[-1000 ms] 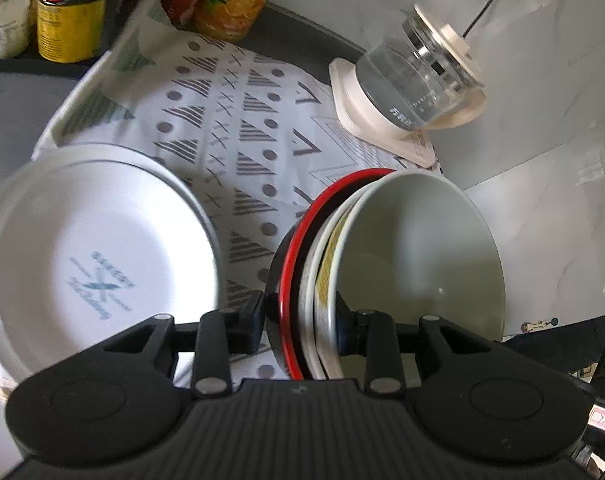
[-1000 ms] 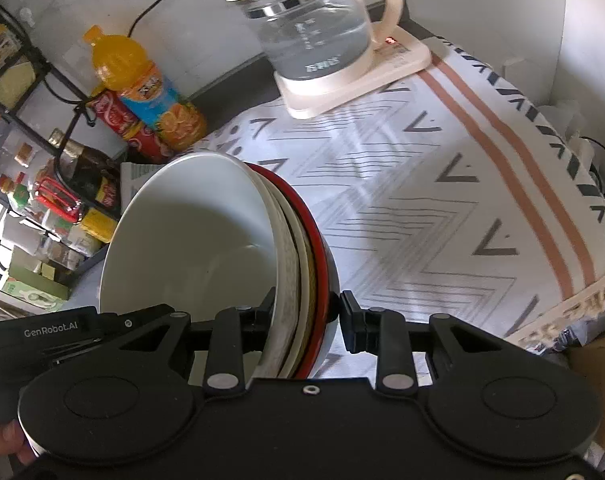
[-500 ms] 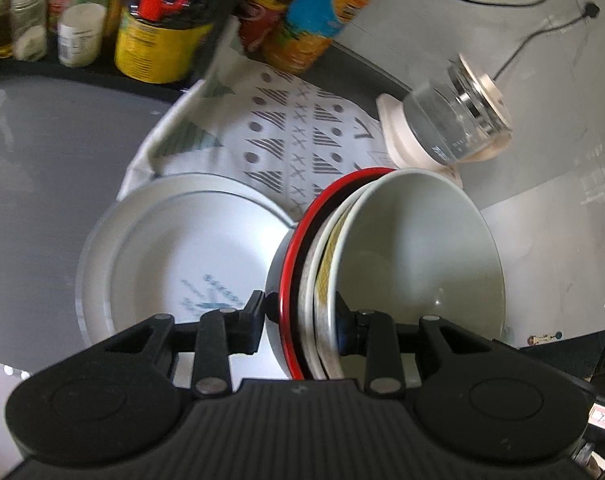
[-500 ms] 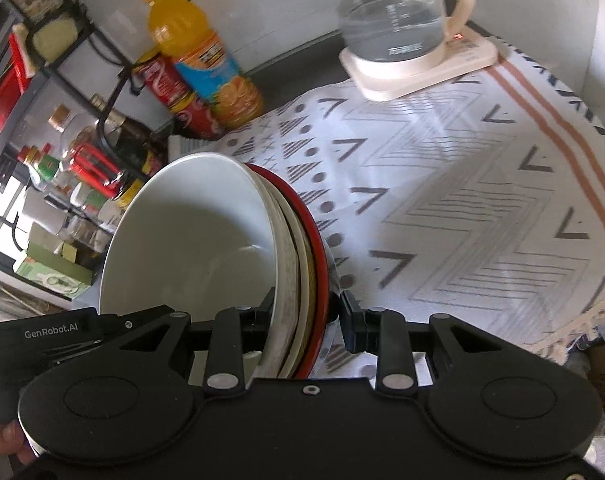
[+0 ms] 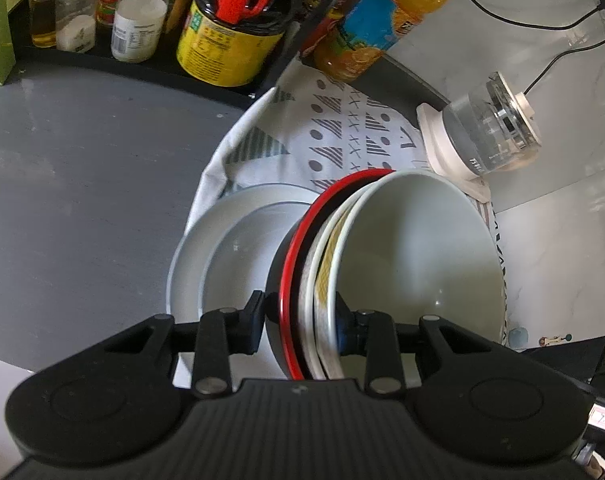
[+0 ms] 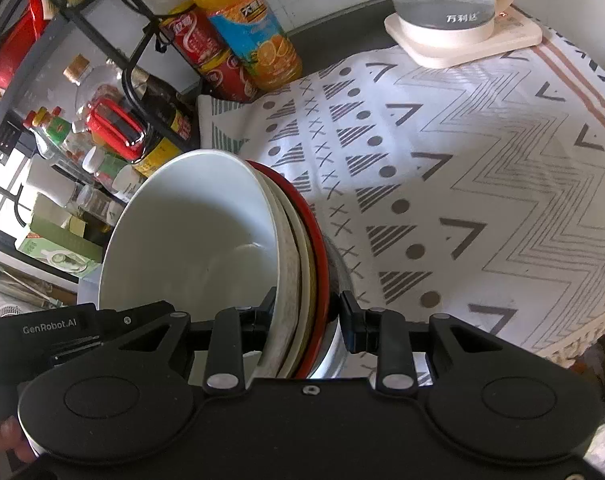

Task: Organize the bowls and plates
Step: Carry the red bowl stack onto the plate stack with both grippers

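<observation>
A nested stack of bowls (image 5: pixel 414 256) has a white bowl inside, a cream patterned bowl in between and a black bowl with a red rim (image 5: pixel 292 264) outermost. My left gripper (image 5: pixel 300 318) is shut on one side of the stack's rims. My right gripper (image 6: pixel 306 314) is shut on the opposite side of the stack (image 6: pixel 206 236). The stack hangs above white plates (image 5: pixel 226 256) stacked on the patterned cloth (image 5: pixel 342 140). A plate's edge (image 6: pixel 336 332) shows under the stack in the right wrist view.
A glass kettle (image 5: pixel 490 132) on a cream base stands at the back right, seen also in the right wrist view (image 6: pixel 450 4). An orange juice bottle (image 6: pixel 246 28), red cans (image 6: pixel 206 56) and a rack of sauce bottles (image 5: pixel 226 28) line the back left. Grey counter (image 5: pixel 70 184) lies left.
Both grippers have lifted the bowl stack and pulled back from the cloth. The white plates now sit smaller and partly hidden behind the stack; more of the rack and counter shows.
</observation>
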The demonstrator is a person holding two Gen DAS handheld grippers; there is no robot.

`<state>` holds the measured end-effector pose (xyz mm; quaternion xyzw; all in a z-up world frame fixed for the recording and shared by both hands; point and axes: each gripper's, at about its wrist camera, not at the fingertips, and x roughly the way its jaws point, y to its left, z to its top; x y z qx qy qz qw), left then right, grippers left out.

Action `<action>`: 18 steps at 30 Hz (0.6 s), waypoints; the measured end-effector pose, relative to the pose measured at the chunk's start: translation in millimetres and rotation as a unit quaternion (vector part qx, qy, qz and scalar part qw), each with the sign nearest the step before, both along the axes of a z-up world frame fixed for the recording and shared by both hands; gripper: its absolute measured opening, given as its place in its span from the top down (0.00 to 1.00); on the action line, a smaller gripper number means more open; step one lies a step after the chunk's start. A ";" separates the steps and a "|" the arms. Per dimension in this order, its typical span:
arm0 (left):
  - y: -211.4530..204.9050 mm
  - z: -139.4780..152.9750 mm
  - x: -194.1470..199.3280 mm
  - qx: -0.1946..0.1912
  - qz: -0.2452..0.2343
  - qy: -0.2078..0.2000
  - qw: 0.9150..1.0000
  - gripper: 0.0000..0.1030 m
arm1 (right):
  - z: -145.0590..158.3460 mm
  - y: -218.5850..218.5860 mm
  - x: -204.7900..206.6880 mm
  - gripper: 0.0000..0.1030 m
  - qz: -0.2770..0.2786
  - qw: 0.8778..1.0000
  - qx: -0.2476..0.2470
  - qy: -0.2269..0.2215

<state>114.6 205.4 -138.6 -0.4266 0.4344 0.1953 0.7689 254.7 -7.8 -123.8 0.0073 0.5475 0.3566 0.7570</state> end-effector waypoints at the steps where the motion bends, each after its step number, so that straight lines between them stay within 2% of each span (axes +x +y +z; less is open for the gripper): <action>1: 2.6 -0.8 -1.3 -0.001 -0.002 0.001 1.000 0.70 | -1.0 2.2 -2.5 0.71 -0.001 1.000 -0.001 0.001; 18: 26.1 -22.5 -6.0 -0.013 -0.062 0.018 0.998 0.70 | -22.5 14.0 -31.3 0.71 -0.058 0.998 -0.012 0.020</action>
